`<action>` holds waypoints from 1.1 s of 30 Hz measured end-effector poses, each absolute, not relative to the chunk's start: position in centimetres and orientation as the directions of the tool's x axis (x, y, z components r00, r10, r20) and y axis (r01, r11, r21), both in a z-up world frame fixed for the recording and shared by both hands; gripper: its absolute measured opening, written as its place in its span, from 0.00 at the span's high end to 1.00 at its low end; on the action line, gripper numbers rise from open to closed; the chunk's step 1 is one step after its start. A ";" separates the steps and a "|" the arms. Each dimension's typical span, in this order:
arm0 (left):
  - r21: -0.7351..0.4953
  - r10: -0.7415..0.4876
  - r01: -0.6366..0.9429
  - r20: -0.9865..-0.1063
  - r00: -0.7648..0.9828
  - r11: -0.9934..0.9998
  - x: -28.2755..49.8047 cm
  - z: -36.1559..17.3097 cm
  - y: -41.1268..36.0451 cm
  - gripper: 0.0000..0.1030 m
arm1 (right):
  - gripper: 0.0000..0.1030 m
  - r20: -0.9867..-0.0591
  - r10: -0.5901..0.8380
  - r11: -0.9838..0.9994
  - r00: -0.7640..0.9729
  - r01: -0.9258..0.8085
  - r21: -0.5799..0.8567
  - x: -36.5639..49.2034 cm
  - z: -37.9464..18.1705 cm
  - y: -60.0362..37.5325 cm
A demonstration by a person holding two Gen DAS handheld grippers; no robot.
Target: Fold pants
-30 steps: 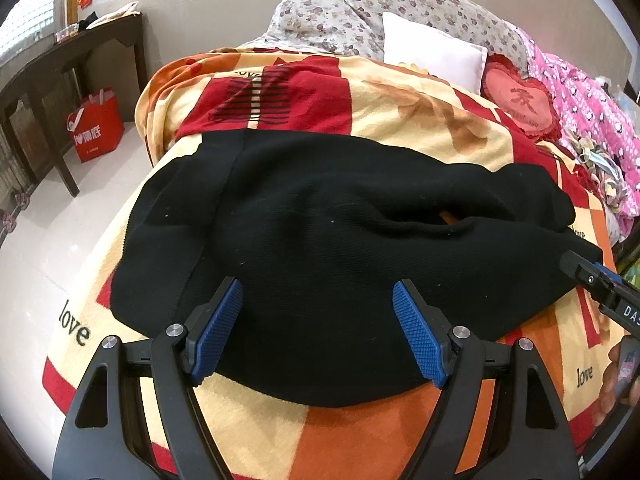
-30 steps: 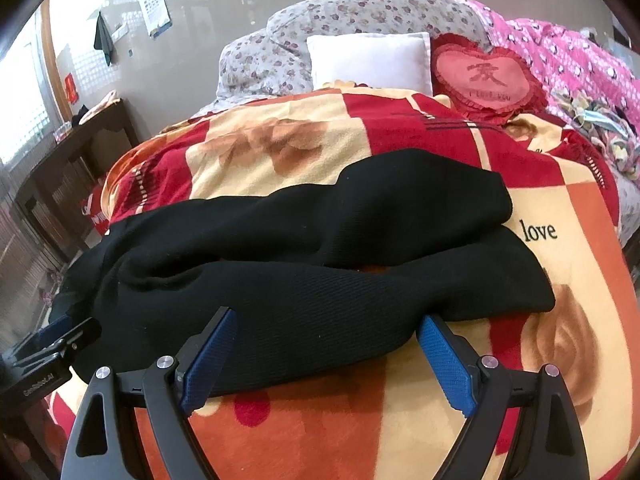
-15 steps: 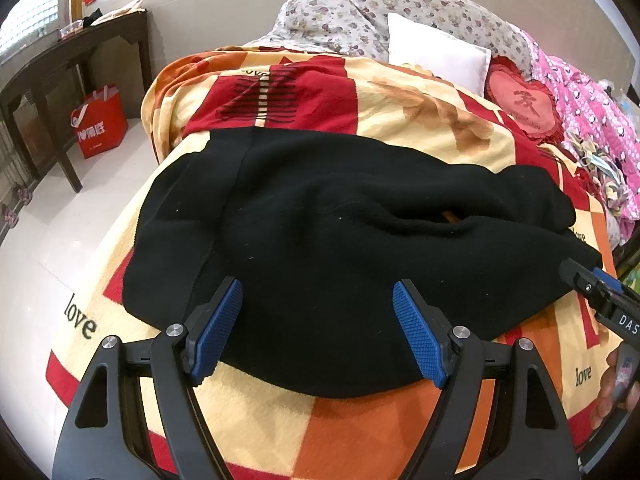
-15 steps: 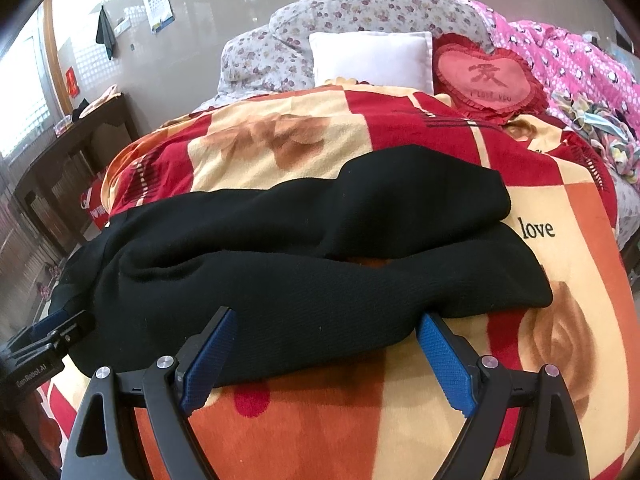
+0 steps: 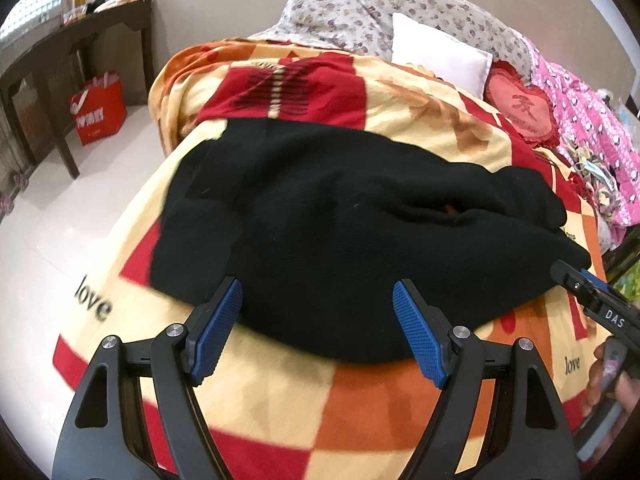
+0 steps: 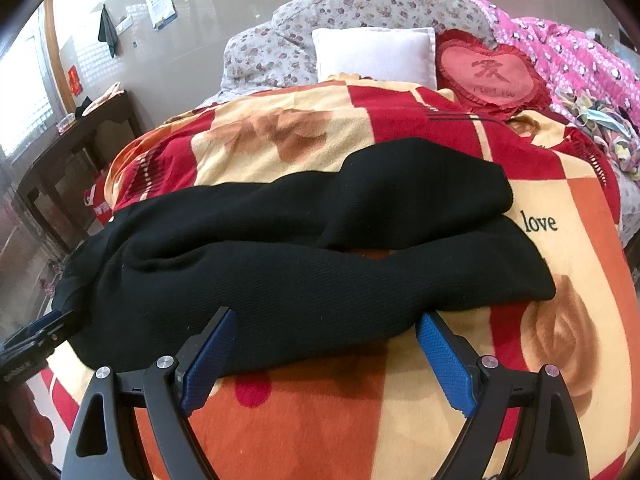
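Note:
Black knit pants [image 5: 340, 220] lie spread across a red, orange and cream blanket [image 5: 360, 412] on a bed. The waist end is on the left, both legs run to the right, one beside the other [image 6: 320, 256]. My left gripper [image 5: 318, 326] is open and empty, hovering at the near edge of the pants' waist part. My right gripper [image 6: 326, 356] is open and empty at the near edge of the nearer leg. Each gripper's tip shows at the edge of the other's view.
Pillows, a white cushion [image 6: 374, 56] and a red heart cushion [image 6: 490, 74] lie at the bed's head. A pink quilt [image 6: 576, 64] runs along the right side. A dark wooden table [image 5: 72, 60] and a red bag [image 5: 98, 108] stand on the floor at the left.
Both grippers have drawn back a little from the pants, so more blanket shows in front of the near edge. The pants have not moved and both grippers stay open.

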State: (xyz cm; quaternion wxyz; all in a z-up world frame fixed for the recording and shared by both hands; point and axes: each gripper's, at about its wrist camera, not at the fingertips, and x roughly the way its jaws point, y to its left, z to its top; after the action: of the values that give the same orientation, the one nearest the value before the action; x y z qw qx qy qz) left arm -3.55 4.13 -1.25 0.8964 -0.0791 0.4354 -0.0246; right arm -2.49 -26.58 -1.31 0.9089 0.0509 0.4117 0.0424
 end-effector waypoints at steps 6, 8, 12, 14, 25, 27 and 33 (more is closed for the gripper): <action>-0.183 -0.071 -0.122 -0.788 0.612 0.976 -5.6 -1.7 8.0 0.24 | 0.13 -0.769 0.160 0.987 0.619 -0.083 0.138 -3.0 -2.3 -26.2; -0.203 -0.070 -0.154 -0.792 0.606 0.967 -5.7 -2.1 9.0 0.24 | 0.13 -0.782 0.165 0.986 0.601 -0.088 0.141 -2.8 -2.9 -26.0; -0.227 -0.069 -0.199 -0.805 0.589 0.953 -5.2 -3.1 9.8 0.24 | 0.13 -0.781 0.214 0.976 0.587 -0.092 0.198 -2.5 -4.0 -25.9; -0.259 -0.093 -0.214 -0.813 0.575 0.942 -4.4 -3.8 10.1 0.24 | 0.13 -0.776 0.245 0.967 0.581 -0.090 0.237 -2.3 -4.4 -25.8; -0.414 -0.231 -0.222 -0.795 0.562 0.883 0.3 -5.0 9.9 0.24 | 0.53 -0.725 0.373 0.913 0.578 -0.091 0.397 0.2 -5.3 -25.5; -0.417 -0.241 -0.191 -0.779 0.578 0.888 0.7 -5.0 9.5 0.44 | 0.71 -0.707 0.411 0.890 0.576 -0.087 0.447 0.7 -5.7 -25.6; -0.346 -0.226 -0.109 -0.790 0.570 0.932 0.8 -3.6 9.2 0.81 | 0.93 -0.681 0.405 0.901 0.610 -0.138 0.412 -1.0 -4.1 -24.1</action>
State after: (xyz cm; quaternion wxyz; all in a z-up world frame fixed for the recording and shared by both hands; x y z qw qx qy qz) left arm 0.79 9.17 -3.60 0.8673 -0.1813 0.4623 -0.0338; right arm -0.96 -24.14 -4.07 0.8825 0.1611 0.4141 0.1541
